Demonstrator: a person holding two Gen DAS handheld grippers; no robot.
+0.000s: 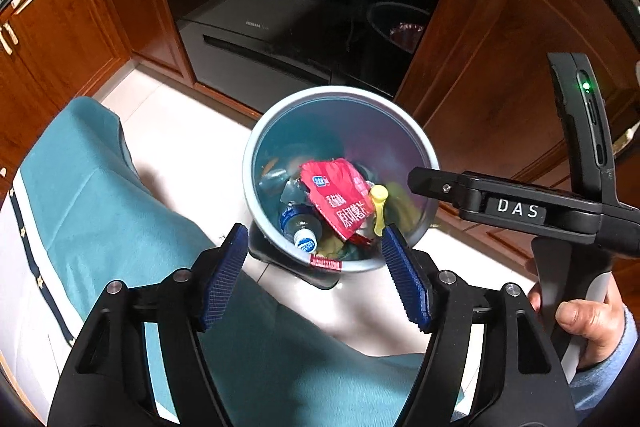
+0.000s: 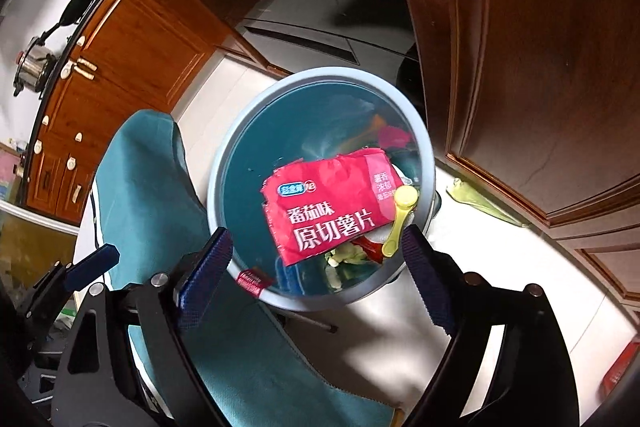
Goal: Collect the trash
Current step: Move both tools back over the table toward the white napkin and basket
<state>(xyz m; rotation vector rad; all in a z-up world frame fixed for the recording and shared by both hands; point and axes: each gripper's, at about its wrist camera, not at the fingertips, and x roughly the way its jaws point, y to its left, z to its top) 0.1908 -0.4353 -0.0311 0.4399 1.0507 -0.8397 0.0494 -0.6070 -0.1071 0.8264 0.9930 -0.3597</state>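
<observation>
The grey bin [image 1: 340, 179] stands on the pale floor [image 1: 192, 131] hard by the wooden cabinets [image 1: 500, 59], with the teal cloth [image 1: 100, 195] draped just beside its near-left rim. It is well filled already, so the trouble I'd expect is overflow: the red crisp packet [image 2: 328, 203] lies flat across the heap, and the yellow spoon-like piece [image 2: 400, 223] leans near the right-hand rim, where a knock from either tool could flip it out. A plastic bottle [image 1: 302, 227] sits lower, toward the near rim. Both tools hang above the mouth with nothing held: the left gripper [image 1: 314, 275] stands wide, and the right gripper [image 2: 316, 279] wider still. A greenish scrap [image 2: 480, 201] lies on the floor beside the bin by the cabinet foot, easily missed.
</observation>
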